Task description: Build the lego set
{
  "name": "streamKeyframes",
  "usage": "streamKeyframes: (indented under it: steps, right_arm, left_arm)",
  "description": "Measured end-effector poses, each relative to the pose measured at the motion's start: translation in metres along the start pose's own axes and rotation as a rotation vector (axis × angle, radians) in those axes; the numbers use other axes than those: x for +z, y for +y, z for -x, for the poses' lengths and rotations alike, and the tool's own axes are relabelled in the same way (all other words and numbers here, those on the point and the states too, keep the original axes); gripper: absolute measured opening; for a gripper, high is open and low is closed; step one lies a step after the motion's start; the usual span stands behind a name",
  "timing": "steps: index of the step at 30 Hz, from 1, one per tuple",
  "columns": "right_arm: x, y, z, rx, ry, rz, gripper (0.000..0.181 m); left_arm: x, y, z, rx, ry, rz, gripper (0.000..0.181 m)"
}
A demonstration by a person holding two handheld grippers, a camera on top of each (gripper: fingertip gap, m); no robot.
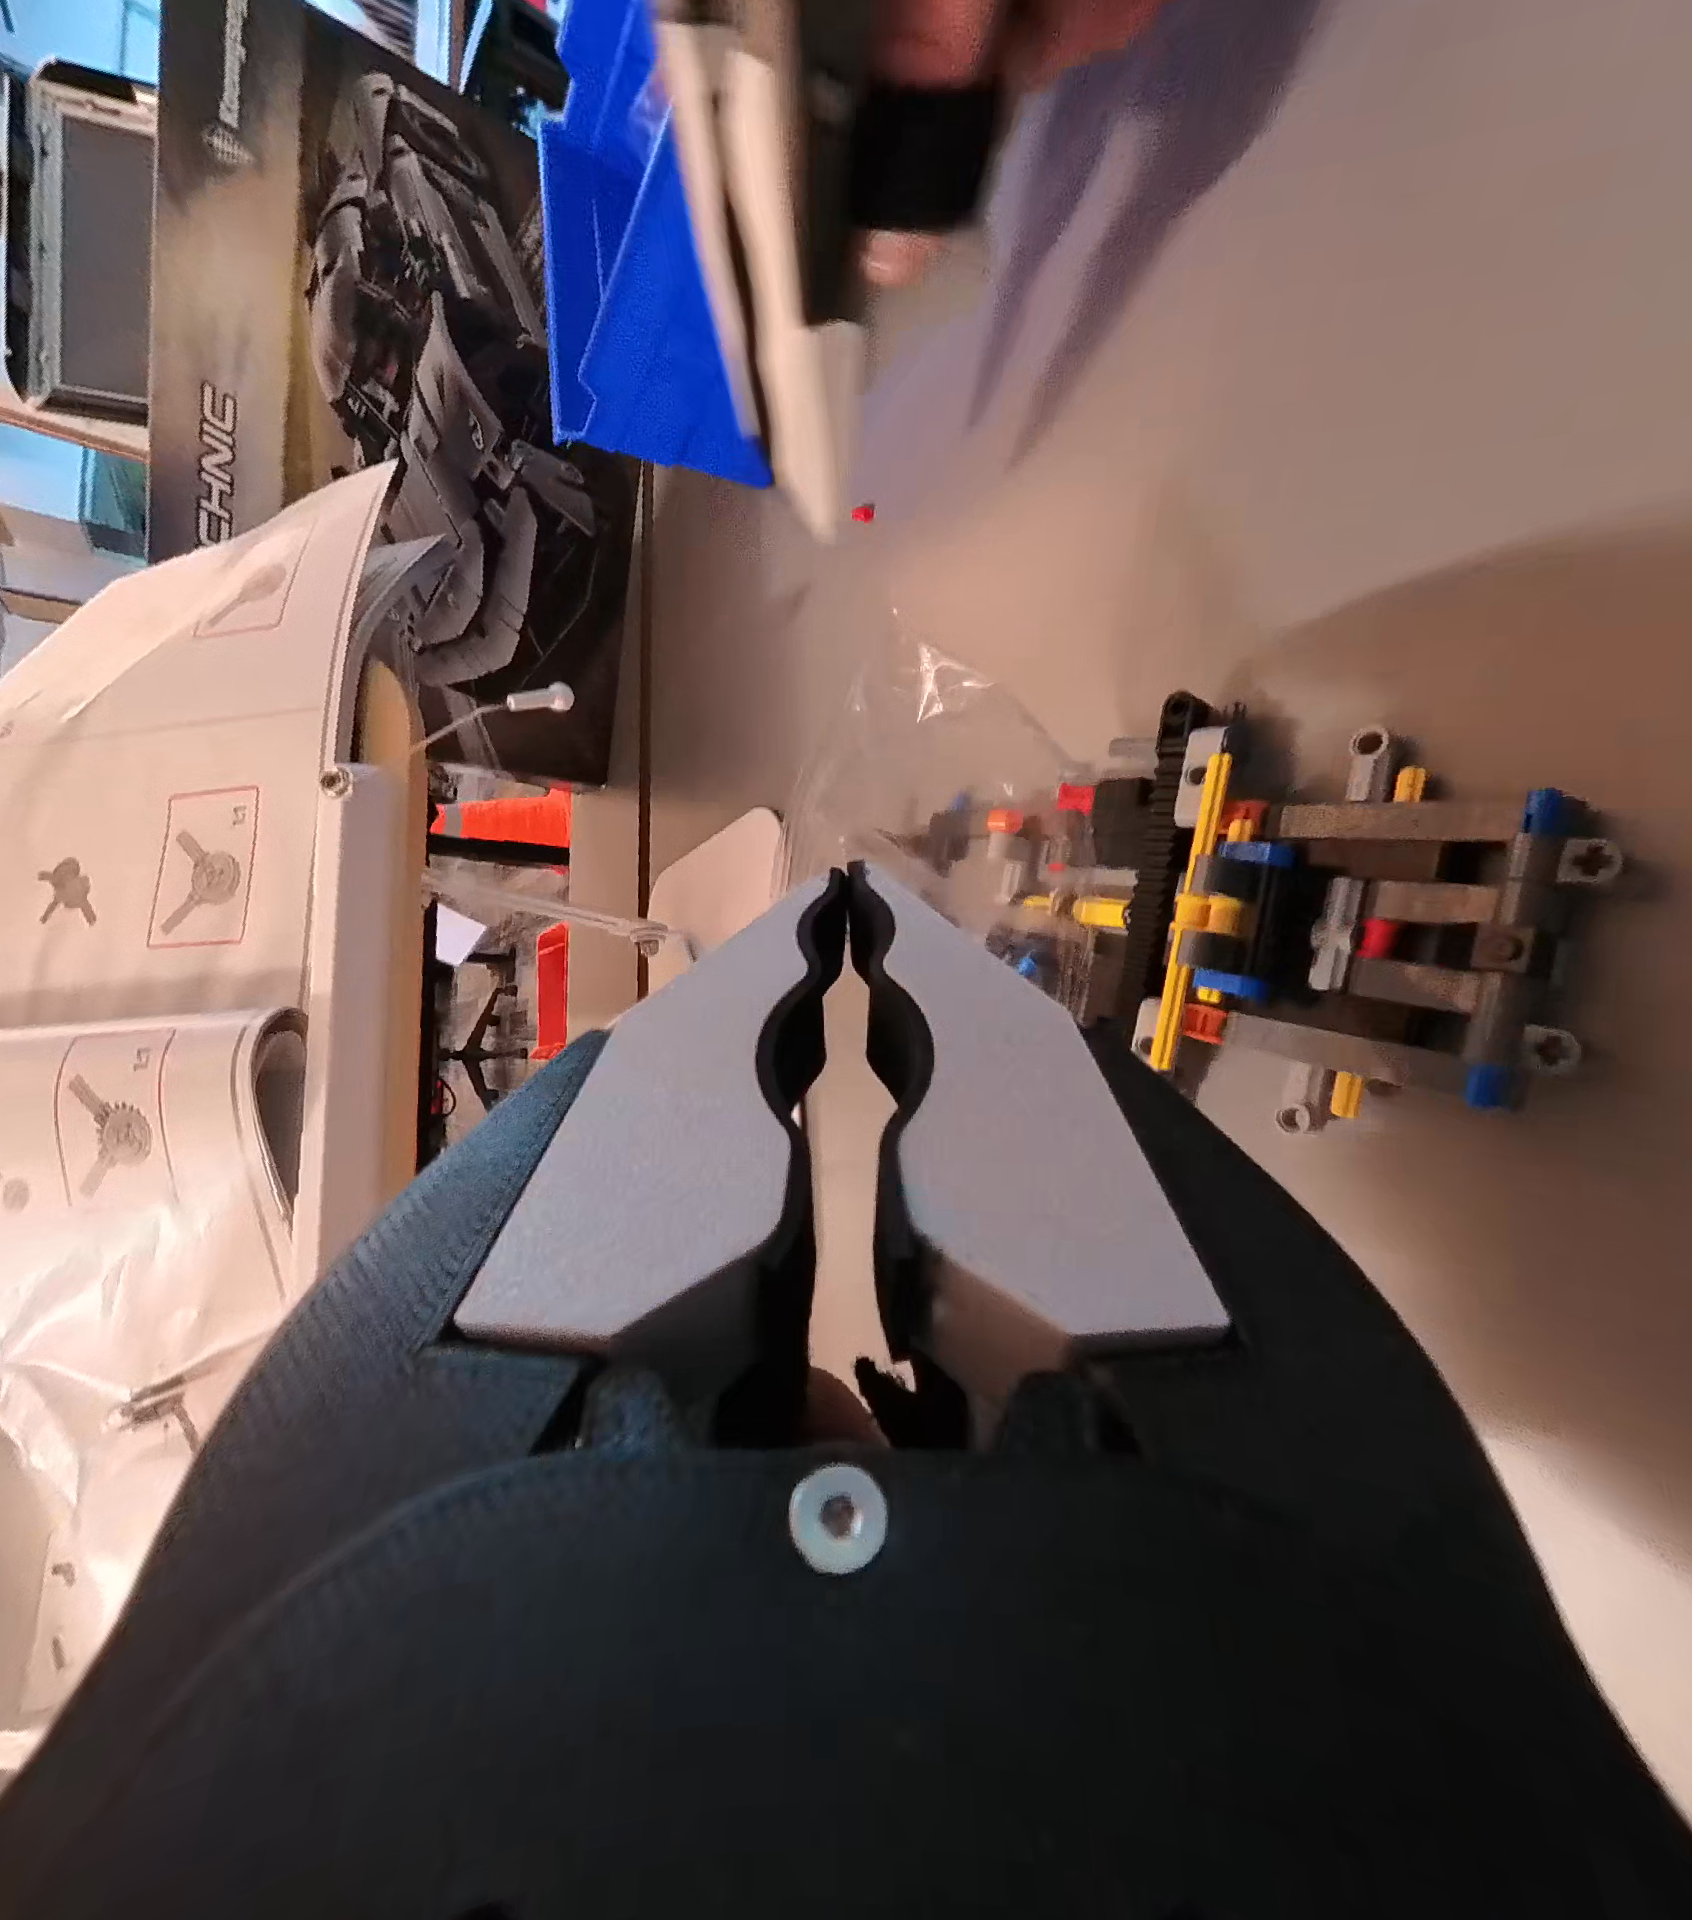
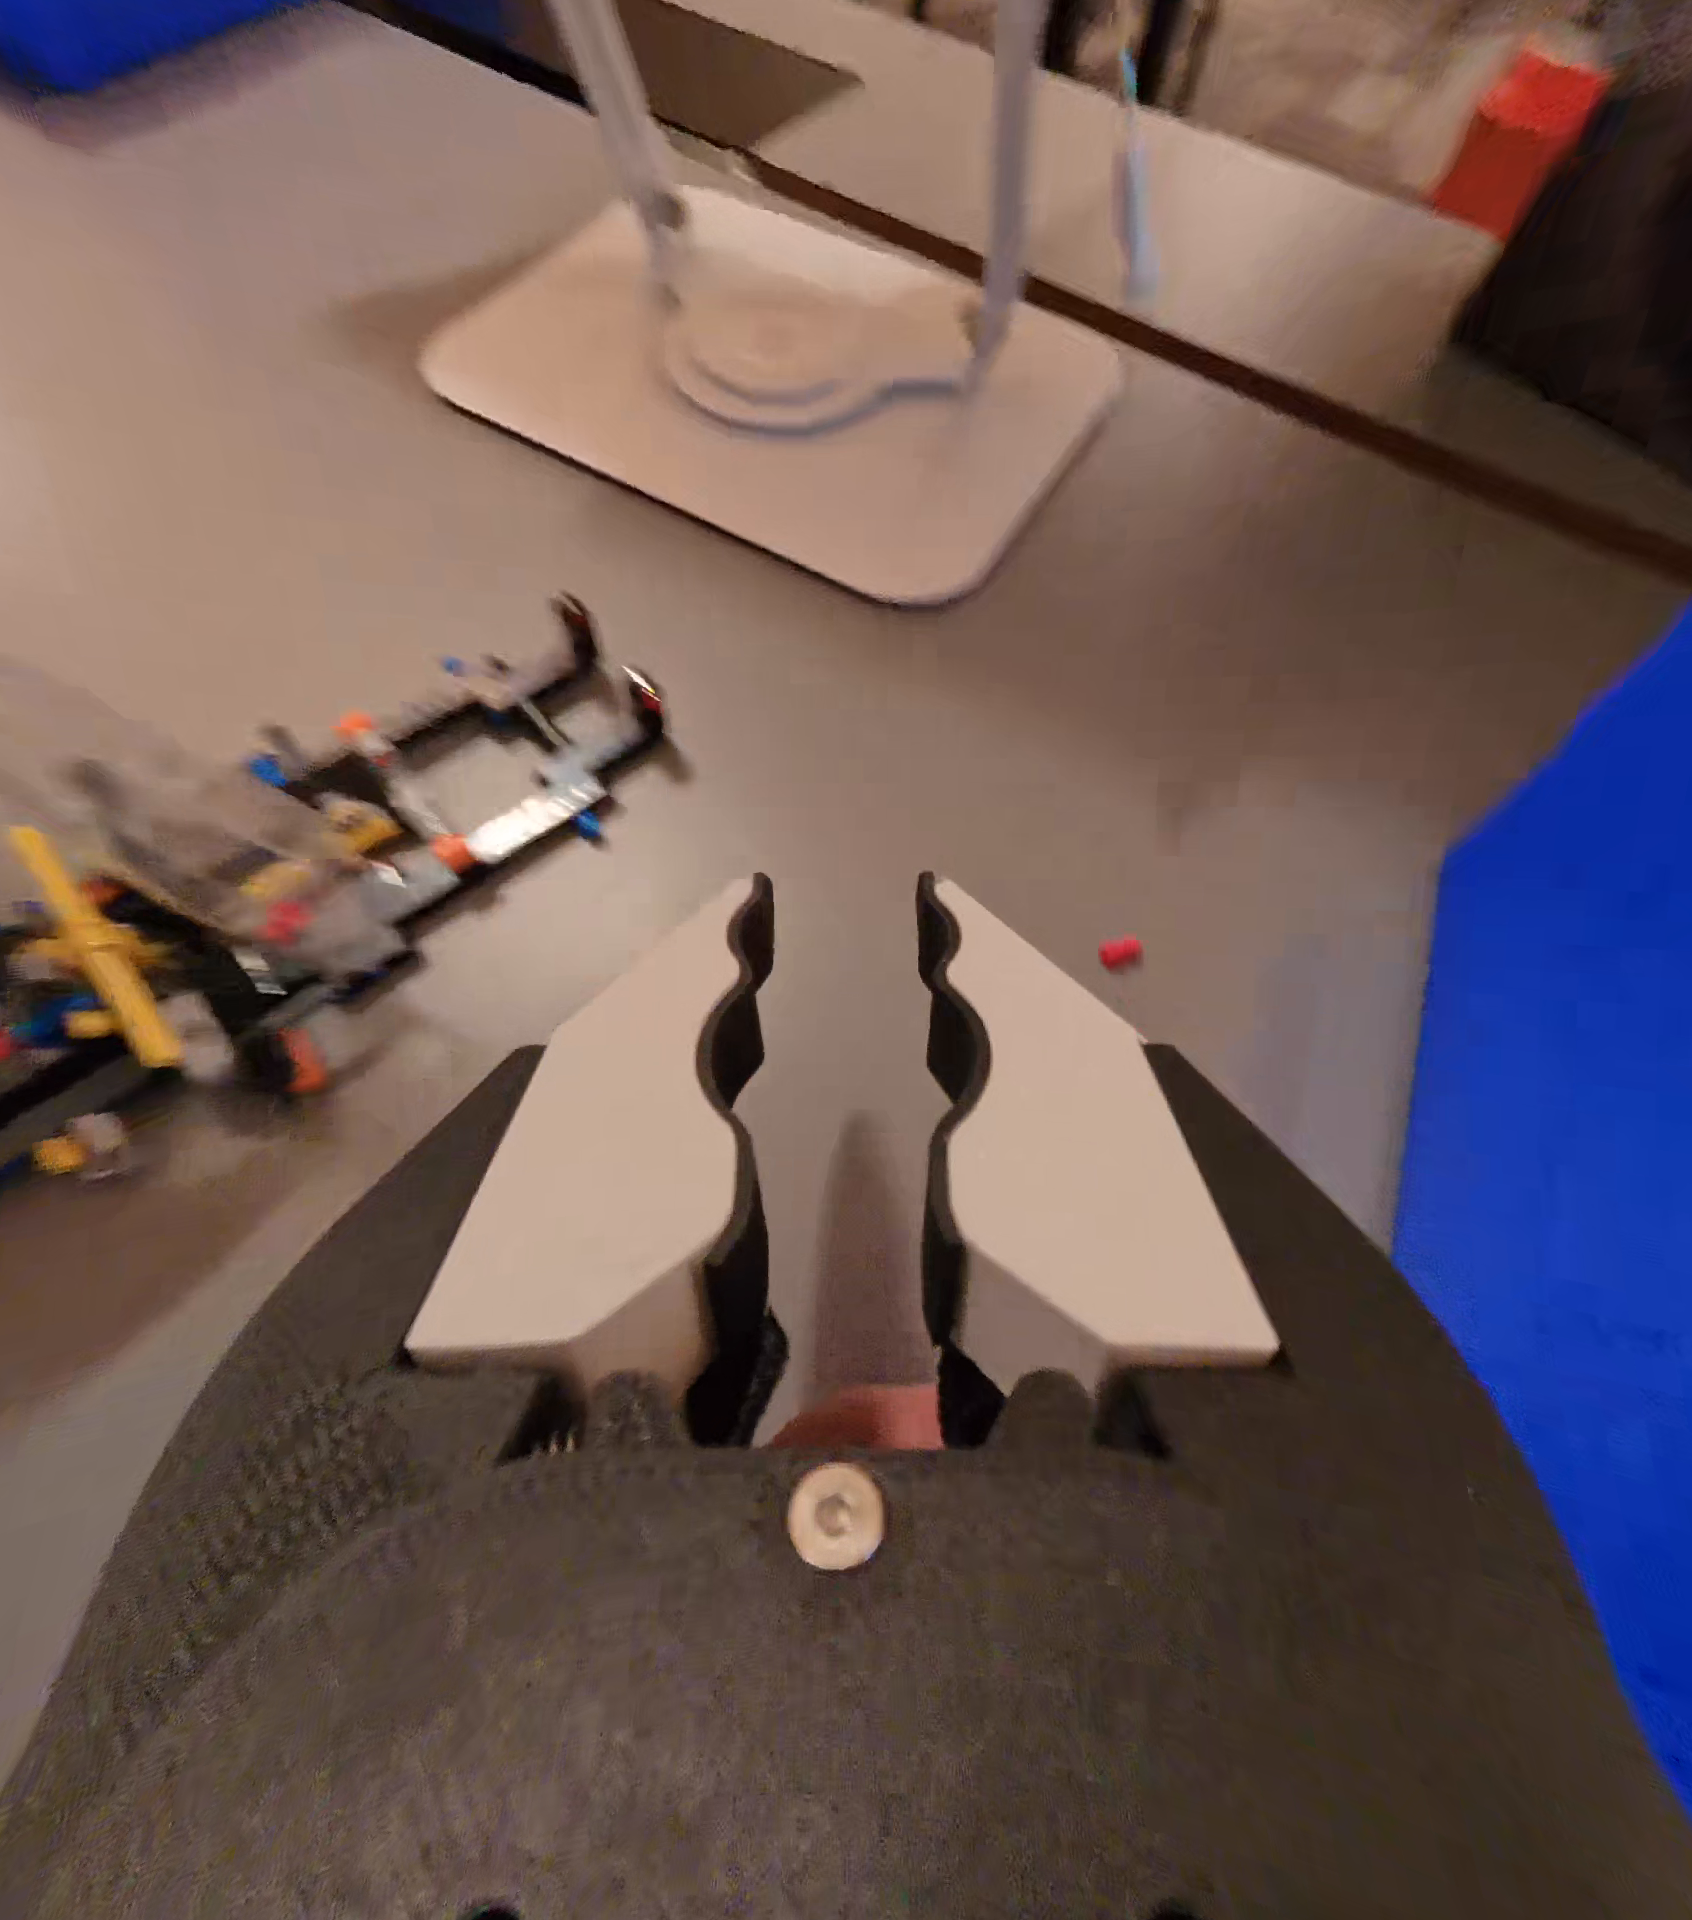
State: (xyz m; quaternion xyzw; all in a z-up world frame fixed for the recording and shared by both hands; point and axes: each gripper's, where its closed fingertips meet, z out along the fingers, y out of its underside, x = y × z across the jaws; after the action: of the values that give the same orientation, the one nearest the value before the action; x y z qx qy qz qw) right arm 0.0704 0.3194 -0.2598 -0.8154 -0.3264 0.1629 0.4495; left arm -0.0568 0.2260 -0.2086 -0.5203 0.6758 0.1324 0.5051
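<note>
A partly built lego assembly (image 1: 1341,925) of grey beams, yellow axles and blue pins lies on the grey table; the left wrist view is rolled sideways. My left gripper (image 1: 847,878) is shut and empty, held above the table beside the assembly. In the right wrist view the assembly (image 2: 73,987) lies at the left with a second black frame (image 2: 499,758) beyond it. My right gripper (image 2: 844,899) is open and empty above bare table. A small red lego piece (image 2: 1120,952) lies just right of its fingertips; it also shows in the left wrist view (image 1: 861,512). The right gripper (image 1: 800,260) appears blurred there.
A blue bin (image 2: 1631,1195) stands at the right, also in the left wrist view (image 1: 644,260). A white stand base (image 2: 780,395) sits ahead. An open instruction booklet (image 1: 115,935), the set's box (image 1: 385,416) and a clear plastic bag (image 1: 915,727) lie nearby. My hands' fingertips stand some 15 cm from each other. Measured from the fingertips, the small red lego piece (image 2: 1120,952) is 8 cm or so from the right gripper and 25 cm from the left.
</note>
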Motion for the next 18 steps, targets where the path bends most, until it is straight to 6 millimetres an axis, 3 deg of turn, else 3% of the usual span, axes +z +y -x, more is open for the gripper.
streamKeyframes:
  steps: [4,7,9,18]
  right_arm:
    - [0.016,0.032,-0.046,0.059,0.207,0.058,0.028]
    - [0.021,0.035,-0.067,0.098,0.284,0.091,0.025]
    - [0.029,0.043,-0.071,0.113,0.277,0.156,0.026]
    - [0.043,0.04,-0.071,0.134,0.245,0.193,0.009]
  left_arm:
    - [0.0,0.005,-0.001,-0.017,-0.001,0.005,0.0]
    - [0.0,0.006,-0.001,-0.029,-0.002,0.002,0.0]
    - [0.0,0.007,0.0,-0.033,-0.005,0.003,0.0]
    - [0.0,0.013,0.002,-0.064,-0.011,-0.007,0.0]
